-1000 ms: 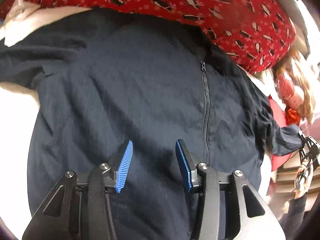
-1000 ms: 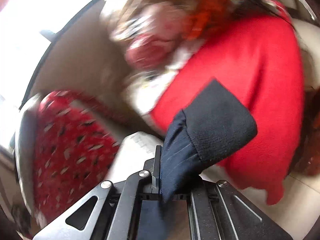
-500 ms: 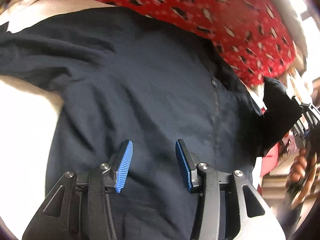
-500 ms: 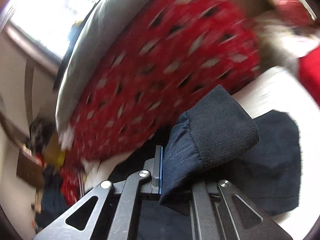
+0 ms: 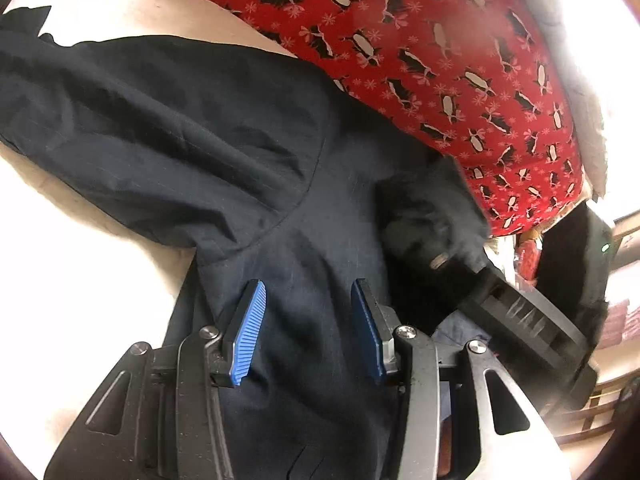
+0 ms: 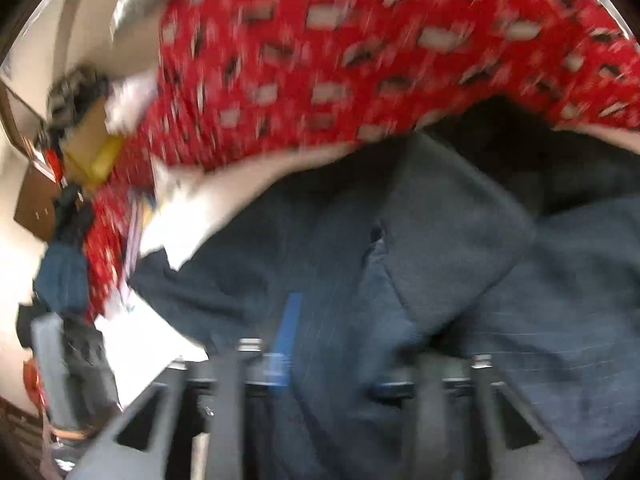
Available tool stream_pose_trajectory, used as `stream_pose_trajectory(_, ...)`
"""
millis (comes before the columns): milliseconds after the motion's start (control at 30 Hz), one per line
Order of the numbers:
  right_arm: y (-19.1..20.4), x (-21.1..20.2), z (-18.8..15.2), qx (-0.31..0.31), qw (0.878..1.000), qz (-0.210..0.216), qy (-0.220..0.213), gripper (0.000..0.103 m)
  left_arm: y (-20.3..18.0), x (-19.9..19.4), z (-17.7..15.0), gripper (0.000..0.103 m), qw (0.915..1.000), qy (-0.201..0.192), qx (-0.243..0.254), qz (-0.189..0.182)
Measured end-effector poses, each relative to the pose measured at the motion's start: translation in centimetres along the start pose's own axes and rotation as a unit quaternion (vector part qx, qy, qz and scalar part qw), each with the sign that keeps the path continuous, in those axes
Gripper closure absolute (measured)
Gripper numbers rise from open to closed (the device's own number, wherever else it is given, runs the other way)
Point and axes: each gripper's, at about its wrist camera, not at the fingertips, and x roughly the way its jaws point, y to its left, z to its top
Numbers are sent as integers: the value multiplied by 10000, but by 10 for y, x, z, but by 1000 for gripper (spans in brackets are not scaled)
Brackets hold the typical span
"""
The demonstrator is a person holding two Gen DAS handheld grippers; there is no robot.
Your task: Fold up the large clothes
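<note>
Red penguin-print bedding [image 5: 420, 40] covers the far side of the pale bed surface [image 5: 60, 280]; the dark navy jacket [image 5: 180, 128] lies spread across the near side. My left gripper [image 5: 306, 320] hovers over the jacket, blue pads wide apart, gripping nothing. My right gripper [image 6: 340, 344] sits at the ribbed cuff [image 6: 452, 232]; motion blur there, so I cannot tell whether it grips.
</note>
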Motion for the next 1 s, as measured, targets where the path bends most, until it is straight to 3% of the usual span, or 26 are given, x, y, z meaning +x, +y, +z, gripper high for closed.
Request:
stream_pose_trajectory(100, 0, 3, -17, -5, 9997, 59, 226, 55, -4, 4, 1, 60, 9999, 92, 116, -45)
stream_pose_trajectory(167, -8, -15, -28, 73, 9997, 215, 118, 55, -8, 7, -1, 60, 9997, 132, 145, -154)
stream_pose_trajectory(233, -19, -35, -39, 124, 9995, 291, -59, 48, -13, 12, -4, 59, 9992, 193, 226, -277)
stream_pose_trajectory(367, -51, -83, -63, 252, 9990, 89, -354, 46, -30, 18, -15, 35, 9983, 136, 505, -237)
stream_pose_trajectory(500, -101, -127, -92, 793, 9954, 42, -538, 46, -36, 33, -11, 35, 9995, 101, 274, -85)
stream_pose_trajectory(533, -113, -138, -99, 961, 9935, 46, -602, 46, -38, 33, -8, 36, 9998, 13, 193, -99)
stream_pose_trajectory(567, -123, -146, -103, 1084, 9919, 54, -659, 46, -40, 32, -4, 60, 9998, -83, 143, -121)
stream_pose_trajectory(600, -134, -156, -109, 1237, 9895, 66, -743, 46, -43, 30, -1, 93, 9998, -140, 142, -38)
stream_pose_trajectory(800, -186, -201, -136, 1937, 9719, 148, -1330, 44, -61, -22, 17, 94, 9931, -1128, 221, 241)
stream_pose_trajectory(867, -200, -199, -137, 2257, 9632, 403, -1405, 43, -64, -29, 22, 94, 9923, -1153, 261, 362)
stream_pose_trajectory(1000, -219, -166, -131, 2844, 9412, 1320, -1255, 43, -62, -26, 27, 94, 9945, -912, 136, 502)
